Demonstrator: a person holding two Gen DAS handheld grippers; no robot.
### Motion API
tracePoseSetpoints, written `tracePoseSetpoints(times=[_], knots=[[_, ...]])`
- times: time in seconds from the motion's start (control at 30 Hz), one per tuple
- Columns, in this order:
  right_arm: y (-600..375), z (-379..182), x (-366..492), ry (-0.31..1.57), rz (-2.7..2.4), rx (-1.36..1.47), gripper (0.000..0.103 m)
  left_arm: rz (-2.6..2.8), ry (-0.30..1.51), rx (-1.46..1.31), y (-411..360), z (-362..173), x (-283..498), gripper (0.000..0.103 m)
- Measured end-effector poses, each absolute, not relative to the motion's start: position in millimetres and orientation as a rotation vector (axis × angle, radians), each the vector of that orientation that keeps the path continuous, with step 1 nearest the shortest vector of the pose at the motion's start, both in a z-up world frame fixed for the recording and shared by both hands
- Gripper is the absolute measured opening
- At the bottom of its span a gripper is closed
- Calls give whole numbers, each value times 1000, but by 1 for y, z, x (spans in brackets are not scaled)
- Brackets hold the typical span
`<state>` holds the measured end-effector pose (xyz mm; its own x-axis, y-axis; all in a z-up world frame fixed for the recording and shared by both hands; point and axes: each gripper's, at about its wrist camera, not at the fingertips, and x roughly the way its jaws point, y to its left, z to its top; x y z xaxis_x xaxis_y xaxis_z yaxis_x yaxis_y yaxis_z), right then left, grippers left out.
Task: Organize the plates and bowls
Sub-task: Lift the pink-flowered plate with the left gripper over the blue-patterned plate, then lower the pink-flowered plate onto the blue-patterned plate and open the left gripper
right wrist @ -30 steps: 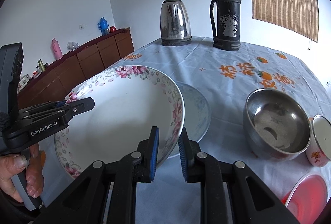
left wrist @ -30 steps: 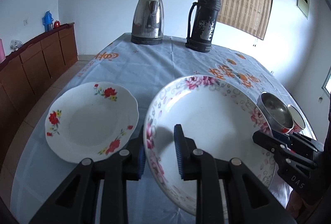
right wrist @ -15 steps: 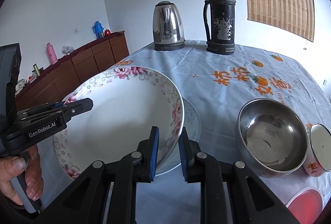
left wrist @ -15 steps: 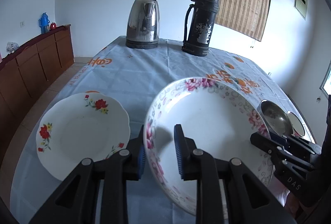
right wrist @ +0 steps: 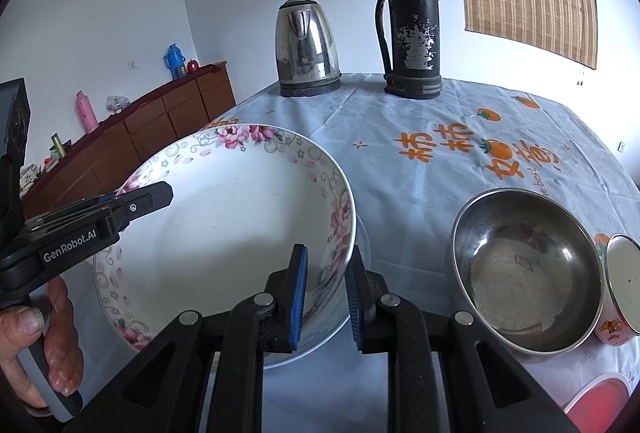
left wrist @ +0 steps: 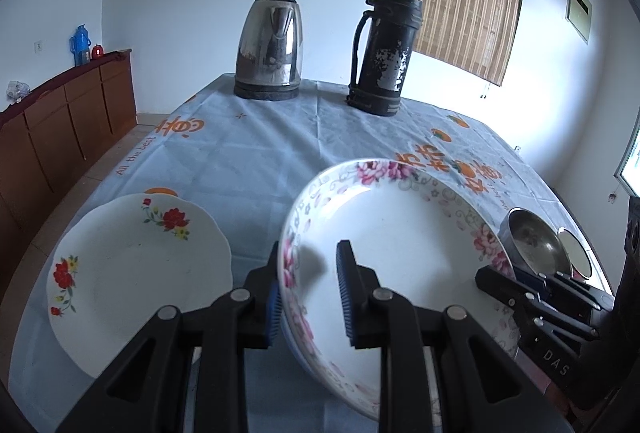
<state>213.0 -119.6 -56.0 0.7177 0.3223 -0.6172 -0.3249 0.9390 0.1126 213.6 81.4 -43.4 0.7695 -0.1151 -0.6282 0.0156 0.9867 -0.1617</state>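
Pink-flower plate [left wrist: 400, 245] held up over the desk [left wrist: 260, 153], tilted. Left gripper [left wrist: 308, 293] fingers clamped on its L rim; right gripper [right wrist: 326, 297] fingers clamped on its R rim. Red-flower plate [left wrist: 136, 273] lies flat, just beside on L. Steel bowl [right wrist: 528, 273] on R, w/ small cup [right wrist: 622, 289] touching.

Left of the big floral plate [left wrist: 400, 233] I've got the red-flower plate [left wrist: 136, 273] just beside it, so that side of the tablecloth [left wrist: 260, 153] is taken. Right side is blocked by the steel bowl [right wrist: 524, 273], with a small cup [right wrist: 620, 289] touching or nearly touching it and a red lid [right wrist: 600, 397] at the near corner. Open cloth runs ahead through the table's middle, until the kettle [left wrist: 270, 47] and black flask [left wrist: 384, 49] at the far edge.
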Motion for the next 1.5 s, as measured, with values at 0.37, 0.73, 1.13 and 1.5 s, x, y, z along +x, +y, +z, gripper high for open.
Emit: tracePoseSetpoints(times=[0.37,0.73,1.13,1.5], knots=[[-119,-64,220,688,335,-8,21,-78,707,-169,81,-61,224,22],[-120,-68,225,692,322,-15,21,-73,713,-155,77,-68,228,22],[-119,-73,227,695,307,-38,21,-73,714,-137,75,-72,229,22],[-119,-75,228,693,294,-55,21,-72,724,-111,71,-75,230,22]])
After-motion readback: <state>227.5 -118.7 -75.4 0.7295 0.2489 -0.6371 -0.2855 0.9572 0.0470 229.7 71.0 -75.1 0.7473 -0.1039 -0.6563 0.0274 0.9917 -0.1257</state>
